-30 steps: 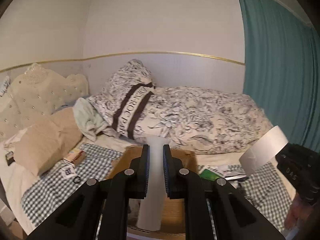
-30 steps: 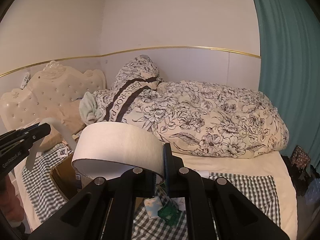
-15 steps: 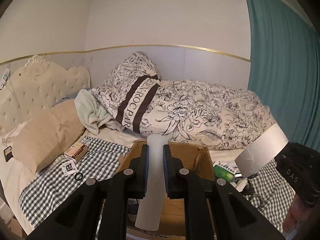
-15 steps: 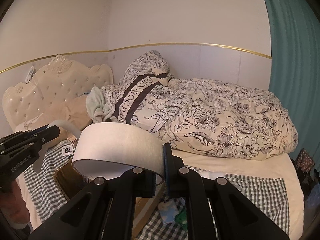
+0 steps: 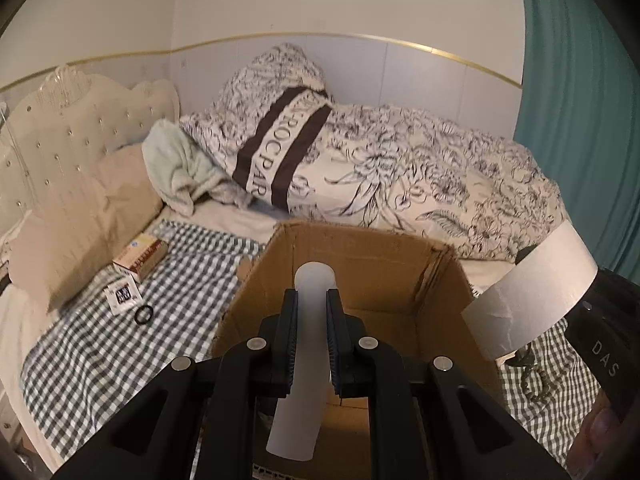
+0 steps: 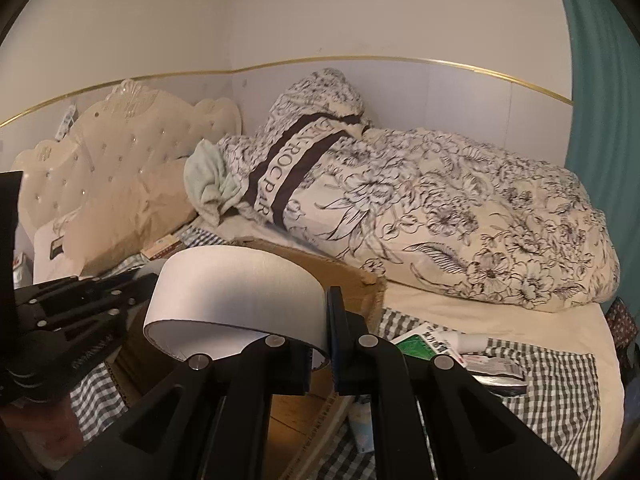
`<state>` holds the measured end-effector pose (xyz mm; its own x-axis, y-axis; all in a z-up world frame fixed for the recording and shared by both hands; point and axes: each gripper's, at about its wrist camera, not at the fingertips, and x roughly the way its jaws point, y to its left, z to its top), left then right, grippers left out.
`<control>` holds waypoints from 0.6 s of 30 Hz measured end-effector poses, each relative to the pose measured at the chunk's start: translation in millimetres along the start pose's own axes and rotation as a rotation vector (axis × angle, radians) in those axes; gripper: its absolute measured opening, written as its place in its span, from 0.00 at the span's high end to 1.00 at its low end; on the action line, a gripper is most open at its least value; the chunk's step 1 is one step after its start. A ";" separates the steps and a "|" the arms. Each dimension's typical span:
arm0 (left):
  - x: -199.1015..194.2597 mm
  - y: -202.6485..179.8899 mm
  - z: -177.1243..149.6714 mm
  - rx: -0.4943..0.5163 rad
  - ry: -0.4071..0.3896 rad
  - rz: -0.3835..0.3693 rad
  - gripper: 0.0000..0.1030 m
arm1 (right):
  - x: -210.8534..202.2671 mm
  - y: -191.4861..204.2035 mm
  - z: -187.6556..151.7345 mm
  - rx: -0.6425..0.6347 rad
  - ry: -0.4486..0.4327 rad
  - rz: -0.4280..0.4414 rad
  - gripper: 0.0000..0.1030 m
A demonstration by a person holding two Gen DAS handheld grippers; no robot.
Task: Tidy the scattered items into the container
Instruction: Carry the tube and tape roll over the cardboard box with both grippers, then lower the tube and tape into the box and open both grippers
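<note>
My left tongs [image 5: 311, 340] clamp a frosted white plastic tube [image 5: 305, 364] above the open brown cardboard box [image 5: 384, 276] on the bed, for dropping in; my right tongs [image 6: 319, 344] pinch a wide white tape roll [image 6: 236, 300] by its wall beside it.

floral duvet [image 5: 420, 176], beige pillow [image 5: 80, 232], teal curtain [image 5: 576, 92]

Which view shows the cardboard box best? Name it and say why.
The left wrist view. It looks straight into the open cardboard box, showing its back wall, side walls and part of the floor behind the white tube. The right wrist view shows only the box's far corner and a strip of its inside, mostly hidden behind the tape roll.
</note>
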<state>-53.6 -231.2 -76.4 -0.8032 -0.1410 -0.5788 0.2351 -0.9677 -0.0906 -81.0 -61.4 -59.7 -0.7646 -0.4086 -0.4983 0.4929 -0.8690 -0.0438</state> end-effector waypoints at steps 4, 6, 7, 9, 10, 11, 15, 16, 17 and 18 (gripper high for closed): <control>19.5 -1.8 -5.8 0.009 0.055 0.000 0.88 | 19.5 6.4 -3.0 -0.014 0.033 0.012 0.94; 27.9 -0.8 -8.2 0.007 0.081 0.004 0.88 | 32.5 10.9 -5.6 -0.029 0.060 0.018 0.94; 32.0 0.1 -9.1 0.004 0.093 0.009 0.88 | 38.1 13.0 -6.7 -0.035 0.073 0.019 0.94; 39.4 2.4 -10.5 -0.004 0.116 0.015 0.88 | 48.2 16.1 -9.0 -0.045 0.099 0.022 0.94; 42.6 3.2 -11.2 -0.007 0.126 0.018 0.88 | 53.8 17.4 -10.6 -0.052 0.114 0.021 0.94; 46.1 4.3 -12.5 -0.009 0.138 0.023 0.88 | 58.7 18.3 -11.7 -0.058 0.129 0.019 0.94; 62.7 6.5 -19.7 -0.006 0.197 0.043 0.88 | 79.2 21.7 -18.7 -0.087 0.210 0.031 0.94; 65.9 6.5 -21.1 -0.006 0.208 0.045 0.88 | 82.5 22.7 -21.1 -0.095 0.223 0.029 0.94; 69.3 6.9 -22.7 -0.007 0.220 0.047 0.88 | 85.3 23.4 -23.2 -0.099 0.235 0.028 0.94; 72.0 7.1 -24.2 -0.008 0.230 0.047 0.88 | 88.4 23.8 -25.3 -0.102 0.248 0.029 0.94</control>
<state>-96.5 -243.1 -138.3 -0.6457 -0.1340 -0.7518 0.2749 -0.9593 -0.0652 -126.5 -111.1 -126.7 -0.6308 -0.3411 -0.6970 0.5621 -0.8201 -0.1074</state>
